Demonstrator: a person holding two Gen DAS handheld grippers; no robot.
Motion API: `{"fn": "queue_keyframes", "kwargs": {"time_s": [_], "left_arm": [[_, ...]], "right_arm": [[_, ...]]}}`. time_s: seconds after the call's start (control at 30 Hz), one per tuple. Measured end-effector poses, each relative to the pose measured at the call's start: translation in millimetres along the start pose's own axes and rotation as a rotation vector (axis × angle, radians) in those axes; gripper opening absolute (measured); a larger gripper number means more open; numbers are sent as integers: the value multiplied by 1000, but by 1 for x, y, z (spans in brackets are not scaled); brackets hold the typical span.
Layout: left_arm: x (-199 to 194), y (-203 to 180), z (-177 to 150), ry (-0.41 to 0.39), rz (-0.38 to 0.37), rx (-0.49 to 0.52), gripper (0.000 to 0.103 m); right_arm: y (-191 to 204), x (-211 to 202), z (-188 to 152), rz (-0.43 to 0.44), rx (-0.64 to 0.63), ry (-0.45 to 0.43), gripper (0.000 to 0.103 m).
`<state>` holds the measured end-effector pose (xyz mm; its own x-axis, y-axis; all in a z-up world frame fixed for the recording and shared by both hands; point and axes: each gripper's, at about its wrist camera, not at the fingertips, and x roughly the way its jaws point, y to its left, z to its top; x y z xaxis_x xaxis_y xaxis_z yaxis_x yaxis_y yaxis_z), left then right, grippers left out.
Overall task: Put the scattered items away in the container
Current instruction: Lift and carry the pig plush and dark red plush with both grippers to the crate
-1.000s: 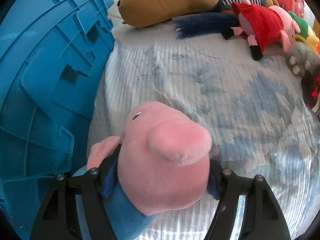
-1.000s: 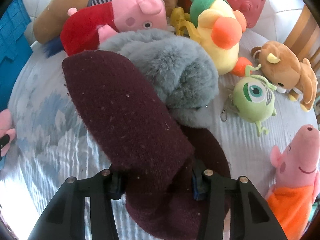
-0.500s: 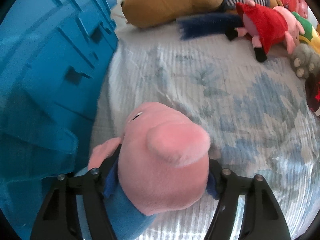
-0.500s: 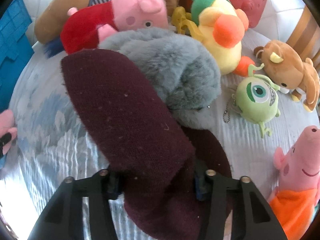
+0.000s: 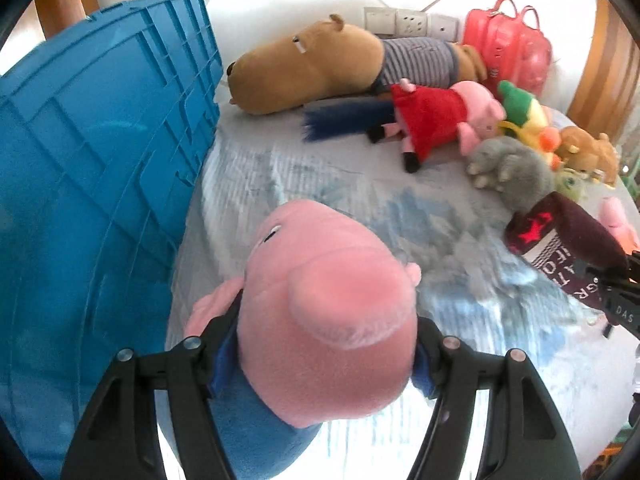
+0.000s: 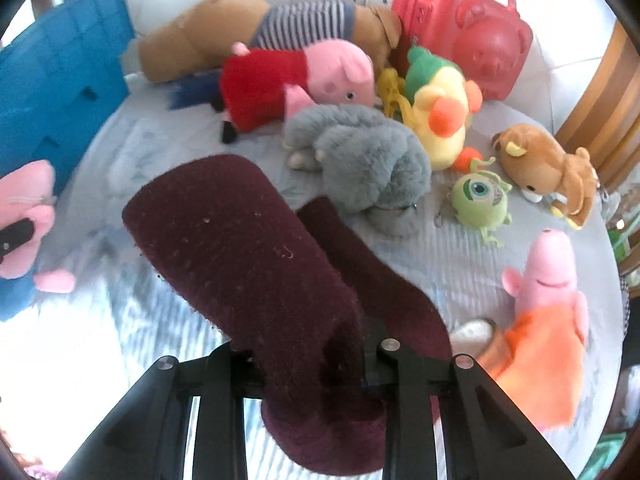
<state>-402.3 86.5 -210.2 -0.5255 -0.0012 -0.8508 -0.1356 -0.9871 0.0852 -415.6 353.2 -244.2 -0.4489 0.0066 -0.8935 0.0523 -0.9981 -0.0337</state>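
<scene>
My left gripper (image 5: 320, 356) is shut on a pink pig plush in a blue shirt (image 5: 320, 316), held above the bed beside the blue crate (image 5: 92, 152) on the left. My right gripper (image 6: 308, 356) is shut on a dark maroon knitted sock (image 6: 248, 256), lifted above the bedsheet. The sock also shows in the left wrist view (image 5: 560, 236) at the right. The pig plush shows in the right wrist view (image 6: 24, 216) at the far left, next to the crate (image 6: 60, 88).
Several plush toys lie at the back of the bed: a brown capybara (image 6: 208, 48), a red-dressed pig (image 6: 296, 80), a grey furry toy (image 6: 360, 160), a yellow duck (image 6: 440, 112), a green one-eyed monster (image 6: 480, 196), a brown bear (image 6: 548, 168), an orange-dressed pig (image 6: 548, 308). A red bag (image 6: 464, 24) stands behind.
Both grippers have risen with their loads. The sock has come up off the grey toy. The left view now looks over more of the crate's top edge and the bed.
</scene>
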Motion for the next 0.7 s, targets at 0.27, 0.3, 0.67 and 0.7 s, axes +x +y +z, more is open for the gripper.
{"fn": "queue_keyframes", "kwargs": {"time_s": [0.27, 0.3, 0.67, 0.7], "left_arm": [[-45, -11, -23, -51, -36, -3, 67], [-50, -12, -26, -55, -37, -6, 67], [-91, -5, -64, -83, 26, -88, 67], [-93, -3, -69, -80, 33, -98, 67]], "right_arm": [[25, -58, -34, 8, -58, -77, 27], [28, -63, -35, 11, -66, -86, 27], [66, -94, -44, 107, -211, -149, 27], [73, -94, -44, 118, -231, -152, 27]]}}
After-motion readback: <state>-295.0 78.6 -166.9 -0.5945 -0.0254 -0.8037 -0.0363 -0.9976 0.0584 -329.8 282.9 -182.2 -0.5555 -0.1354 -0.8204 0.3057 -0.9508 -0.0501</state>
